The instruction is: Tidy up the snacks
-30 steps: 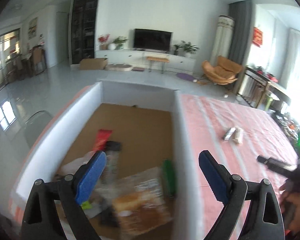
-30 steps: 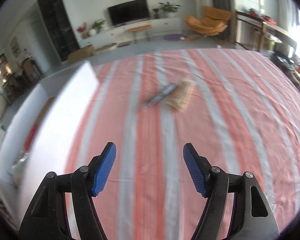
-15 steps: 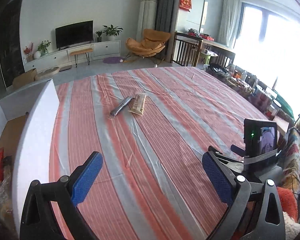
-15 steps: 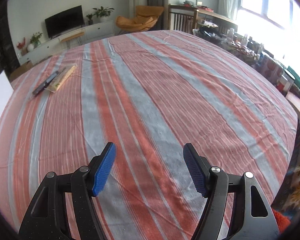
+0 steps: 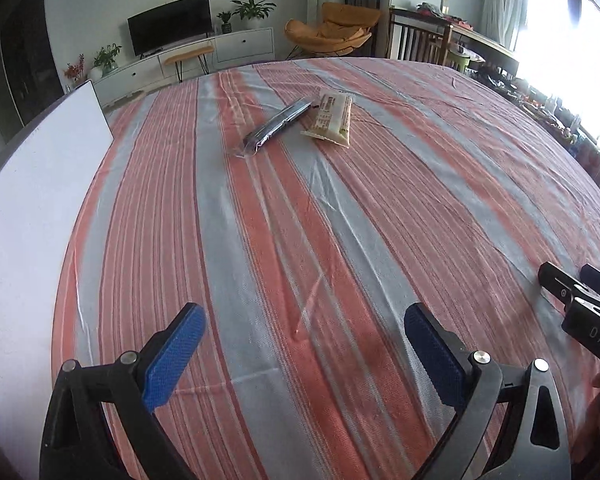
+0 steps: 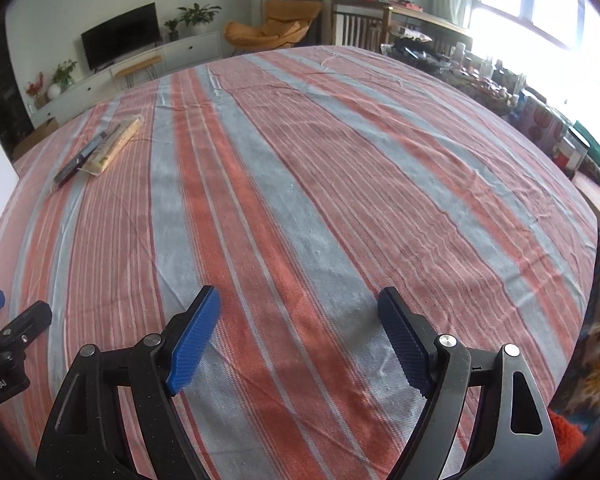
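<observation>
Two snacks lie side by side on the striped tablecloth: a dark, narrow wrapped bar and a pale yellow packet. They also show far left in the right wrist view, the bar and the packet. My left gripper is open and empty, well short of them. My right gripper is open and empty over bare cloth, far to their right. The white box wall stands at the left.
The right gripper's body shows at the left wrist view's right edge. The table's right edge drops to cluttered shelves. A TV, plants and an orange chair stand far behind.
The left gripper swung from over the snack-filled box to the right and now faces the two snacks on the cloth. The right gripper turned right, away from the box, then moved little.
</observation>
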Demonstrator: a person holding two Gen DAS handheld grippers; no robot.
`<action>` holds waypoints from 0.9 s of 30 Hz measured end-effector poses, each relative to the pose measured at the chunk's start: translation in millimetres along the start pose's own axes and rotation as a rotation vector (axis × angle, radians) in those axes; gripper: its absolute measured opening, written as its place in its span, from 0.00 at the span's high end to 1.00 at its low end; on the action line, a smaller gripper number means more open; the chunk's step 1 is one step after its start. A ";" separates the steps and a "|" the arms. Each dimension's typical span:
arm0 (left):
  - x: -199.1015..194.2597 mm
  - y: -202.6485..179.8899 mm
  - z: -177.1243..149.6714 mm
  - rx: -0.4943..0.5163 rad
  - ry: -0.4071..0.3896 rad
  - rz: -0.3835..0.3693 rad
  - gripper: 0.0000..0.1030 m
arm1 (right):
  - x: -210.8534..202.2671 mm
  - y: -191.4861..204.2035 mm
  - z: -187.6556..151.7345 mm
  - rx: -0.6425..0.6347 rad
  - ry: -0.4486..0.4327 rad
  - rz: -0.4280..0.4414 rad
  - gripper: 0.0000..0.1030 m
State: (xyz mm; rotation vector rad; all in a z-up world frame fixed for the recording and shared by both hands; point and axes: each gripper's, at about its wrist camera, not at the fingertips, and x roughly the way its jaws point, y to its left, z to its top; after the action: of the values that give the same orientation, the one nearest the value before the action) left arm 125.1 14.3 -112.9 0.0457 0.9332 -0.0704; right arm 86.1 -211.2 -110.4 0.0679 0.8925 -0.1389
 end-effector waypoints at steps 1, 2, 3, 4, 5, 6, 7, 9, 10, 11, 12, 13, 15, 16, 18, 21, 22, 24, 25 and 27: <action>3.4 -1.6 -1.3 0.010 0.015 0.003 0.03 | -0.3 -0.1 0.0 0.000 0.000 0.000 0.18; 4.2 -1.7 -0.7 0.010 0.008 -0.006 0.02 | -0.3 0.0 -0.2 0.000 0.000 0.000 0.18; 4.3 -2.0 -0.8 0.005 0.007 -0.005 0.02 | -0.5 0.0 0.0 0.000 0.000 0.000 0.18; 4.6 -1.7 -1.0 -0.003 0.010 -0.002 0.00 | -0.5 -0.1 0.0 0.000 0.000 0.000 0.18; 4.5 -0.9 -0.7 -0.005 0.011 -0.003 0.00 | -0.5 -0.1 0.0 0.000 0.000 0.000 0.18; 4.7 -1.1 -1.1 -0.005 0.011 -0.003 0.00 | -0.5 -0.1 0.0 0.000 0.000 0.000 0.18; 4.7 -1.0 -1.0 -0.005 0.011 -0.003 0.00 | -0.5 -0.1 0.0 0.000 0.000 0.000 0.18; 4.4 -1.2 -1.5 -0.005 0.011 -0.003 0.00 | -0.5 -0.1 0.1 0.000 0.000 0.000 0.18; 4.7 -1.1 -1.1 -0.005 0.011 -0.003 0.00 | -0.6 -0.1 0.1 0.000 0.000 0.000 0.18; 4.5 -1.1 -1.3 -0.005 0.011 -0.003 0.00 | -0.6 -0.1 0.1 0.000 0.000 0.000 0.18; 4.4 -1.1 -1.5 -0.005 0.011 -0.003 0.00 | -0.6 -0.1 0.1 0.000 0.000 0.000 0.18; 4.6 -1.0 -1.1 -0.005 0.011 -0.003 0.00 | -0.6 -0.1 0.0 0.000 0.000 0.000 0.17; 4.6 -1.0 -1.1 -0.005 0.011 -0.003 0.00 | -0.8 -0.1 0.2 0.000 0.000 0.000 0.17; 4.6 -1.0 -1.1 -0.005 0.011 -0.003 0.00 | -0.8 -0.1 0.2 0.001 0.000 0.000 0.17; 4.3 -1.0 -1.4 -0.005 0.011 -0.003 0.00 | -0.9 -0.1 0.2 0.001 0.000 0.000 0.17; 4.4 -1.0 -1.3 -0.005 0.011 -0.003 0.00 | -1.0 0.0 0.2 0.001 0.000 0.000 0.17; 4.7 -1.0 -0.8 -0.005 0.011 -0.003 0.00 | -1.0 0.0 0.2 0.001 0.000 0.000 0.17; 4.4 -1.0 -1.1 -0.005 0.011 -0.003 0.00 | -1.1 0.0 0.3 0.001 0.000 0.000 0.17; 4.7 -1.1 -0.7 -0.005 0.011 -0.003 0.00 | -1.1 0.1 0.1 0.001 0.000 0.000 0.17; 4.5 -1.1 -0.9 -0.005 0.011 -0.003 0.00 | -1.2 0.2 0.2 0.001 0.000 0.000 0.17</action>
State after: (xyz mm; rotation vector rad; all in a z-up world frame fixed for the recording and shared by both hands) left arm 127.0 13.1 -117.1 0.0404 0.9444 -0.0708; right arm 85.5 -211.0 -109.3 0.0688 0.8927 -0.1391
